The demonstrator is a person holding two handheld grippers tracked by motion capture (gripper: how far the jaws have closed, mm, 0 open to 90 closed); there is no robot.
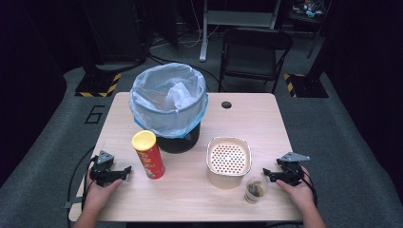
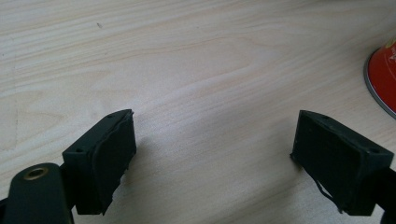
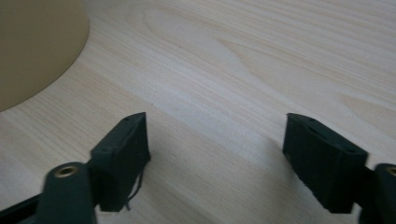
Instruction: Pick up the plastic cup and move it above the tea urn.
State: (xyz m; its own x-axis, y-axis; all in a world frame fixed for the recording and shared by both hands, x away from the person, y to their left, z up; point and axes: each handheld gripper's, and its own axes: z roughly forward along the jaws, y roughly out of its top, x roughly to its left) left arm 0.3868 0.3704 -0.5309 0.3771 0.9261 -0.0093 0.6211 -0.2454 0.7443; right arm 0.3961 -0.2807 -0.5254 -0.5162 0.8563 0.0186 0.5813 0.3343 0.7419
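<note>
The left gripper [image 1: 127, 169] rests with jaws spread wide on the pale wooden table [image 1: 190, 199], holding nothing; the red cylindrical crisp can with yellow lid [image 1: 148, 154] stands just beside it, cut off at the frame edge in its own view. The right gripper [image 1: 266, 174] also gapes empty, near the small clear plastic cup [image 1: 255, 190], whose brownish contents are hard to make out

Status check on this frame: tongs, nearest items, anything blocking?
Left tongs open, empty, resting beside the red chip can. Right tongs open, empty, by the small clear cup and beige strainer container. Nothing between tongs and items.
</note>
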